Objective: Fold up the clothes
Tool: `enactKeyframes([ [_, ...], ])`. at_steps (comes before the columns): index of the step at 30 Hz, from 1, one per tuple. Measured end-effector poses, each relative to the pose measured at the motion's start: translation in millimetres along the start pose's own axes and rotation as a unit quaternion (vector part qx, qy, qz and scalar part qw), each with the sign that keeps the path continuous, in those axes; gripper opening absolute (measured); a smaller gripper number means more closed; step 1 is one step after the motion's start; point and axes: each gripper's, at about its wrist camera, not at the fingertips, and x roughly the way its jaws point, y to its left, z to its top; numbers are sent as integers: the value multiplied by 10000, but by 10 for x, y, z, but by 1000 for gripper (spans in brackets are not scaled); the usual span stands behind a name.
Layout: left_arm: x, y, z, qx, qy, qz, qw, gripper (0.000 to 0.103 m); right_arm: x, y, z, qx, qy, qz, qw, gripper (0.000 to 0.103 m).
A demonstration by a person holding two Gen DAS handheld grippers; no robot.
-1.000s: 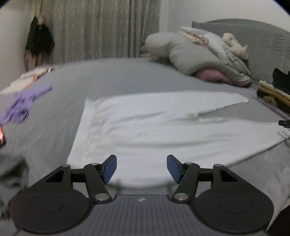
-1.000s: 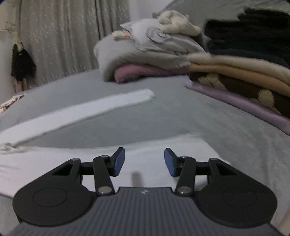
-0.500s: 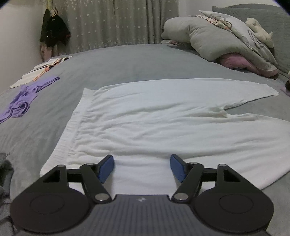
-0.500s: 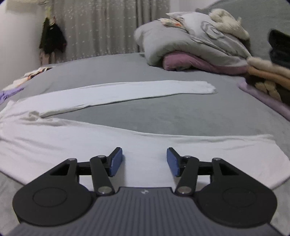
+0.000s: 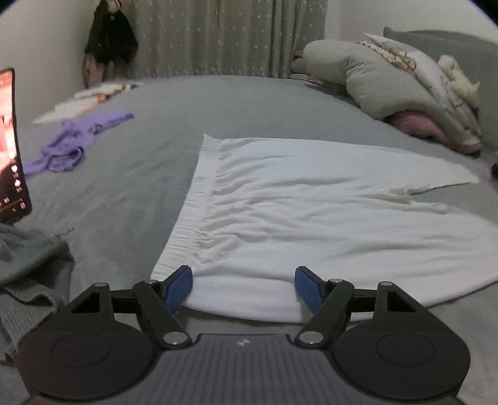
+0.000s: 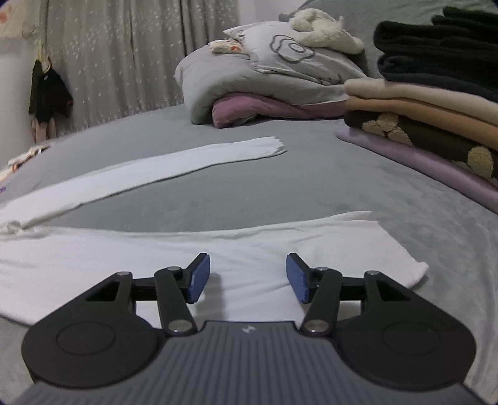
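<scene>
Our left gripper (image 5: 243,288) stands wide, its blue pads (image 5: 179,288) flanking the near hem of the white trousers (image 5: 311,218). Our right gripper (image 6: 248,277) gapes narrower above one leg, gripping nothing. The trousers lie flat mid-frame on the grey bed (image 5: 249,106): soft, creased knit, ribbed waistband at left, legs splayed rightward. A folded stack (image 6: 435,102) sits upper right.

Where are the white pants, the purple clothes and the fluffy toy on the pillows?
white pants (image 5: 311,212): left wrist view, on the wrinkled middle below the waistband.
purple clothes (image 5: 71,146): left wrist view, on the crumpled middle.
fluffy toy (image 6: 323,28): right wrist view, on its cream body atop the pillows.
</scene>
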Motion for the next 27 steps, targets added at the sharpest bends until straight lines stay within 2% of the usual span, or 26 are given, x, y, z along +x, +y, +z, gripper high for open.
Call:
enactKeyframes([
  [4, -90, -77, 212, 429, -178, -176, 9988, 75, 10, 235, 152, -261, -86, 373, 9989, 57],
  [7, -51, -70, 390, 506, -244, -227, 9982, 76, 64, 501, 271, -603, -89, 712, 9956, 57],
  [11, 137, 80, 666, 274, -247, -195, 9991, 76, 193, 881, 430, -1011, -80, 1228, 9872, 57],
  [14, 362, 222, 833, 78, -153, -145, 9997, 76, 363, 1186, 511, -1390, 69, 1658, 9763, 57],
  [22, 886, 473, 1110, -139, 94, 108, 9998, 76, 771, 1657, 589, -1917, 388, 2007, 9599, 57],
  [25, 1006, 496, 1173, 9, 155, 223, 9996, 76, 888, 1792, 621, -2154, 495, 2122, 9519, 57],
  [27, 1063, 521, 1207, 108, 129, 164, 9997, 76, 928, 1872, 632, -2348, 522, 2265, 9438, 57],
])
